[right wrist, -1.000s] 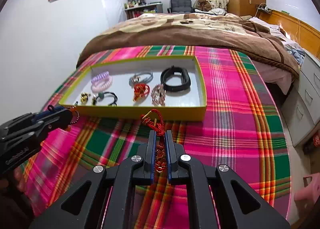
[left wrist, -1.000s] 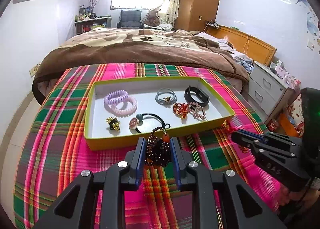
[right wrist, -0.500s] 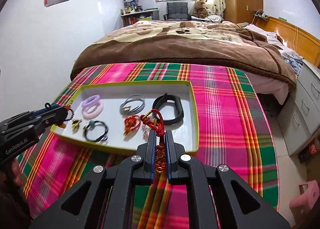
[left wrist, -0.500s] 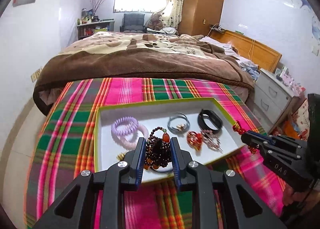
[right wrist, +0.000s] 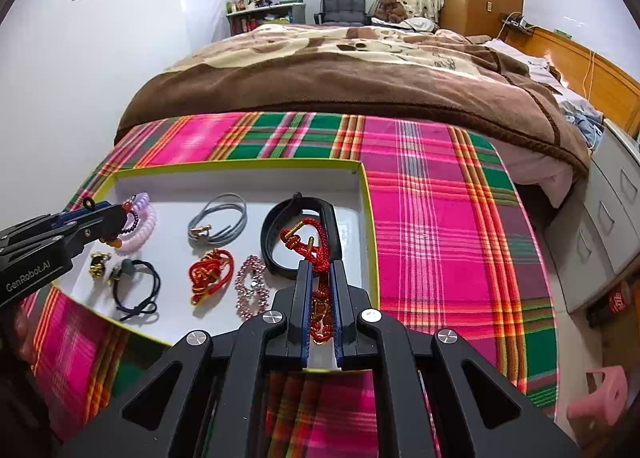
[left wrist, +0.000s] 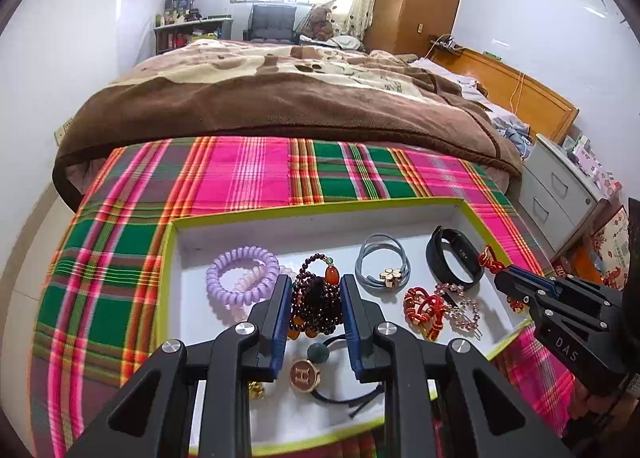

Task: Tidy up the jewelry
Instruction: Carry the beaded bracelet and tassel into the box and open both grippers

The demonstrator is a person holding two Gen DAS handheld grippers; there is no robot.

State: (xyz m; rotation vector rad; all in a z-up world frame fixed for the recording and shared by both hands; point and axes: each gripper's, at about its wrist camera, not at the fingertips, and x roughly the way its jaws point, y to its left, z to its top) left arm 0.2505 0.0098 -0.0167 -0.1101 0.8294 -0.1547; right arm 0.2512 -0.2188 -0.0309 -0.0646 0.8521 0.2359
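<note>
A shallow white tray with a lime rim [left wrist: 320, 205] [right wrist: 240, 167] lies on a plaid cloth. My left gripper [left wrist: 314, 306] is shut on a dark red bead bracelet [left wrist: 316, 304] and holds it over the tray's middle. My right gripper [right wrist: 320, 290] is shut on a red knotted cord bracelet [right wrist: 316, 254] above the tray's right front corner. In the tray lie a purple coil tie [left wrist: 242, 272], a grey cord bracelet [left wrist: 382, 268], a black band [left wrist: 452, 260], a red cord charm [left wrist: 424, 308], a pink crystal piece [right wrist: 250, 290] and a black hair tie [right wrist: 136, 290].
The plaid cloth [right wrist: 440, 226] covers the surface around the tray. A bed with a brown blanket [left wrist: 280, 94] lies behind. Grey drawers [left wrist: 560, 194] stand at the right. A pink stool [right wrist: 600, 394] stands on the floor at the lower right.
Both grippers have moved forward from the cloth in front of the tray to above its inside, each still holding its bracelet. The tray now appears closer and lower in both views.
</note>
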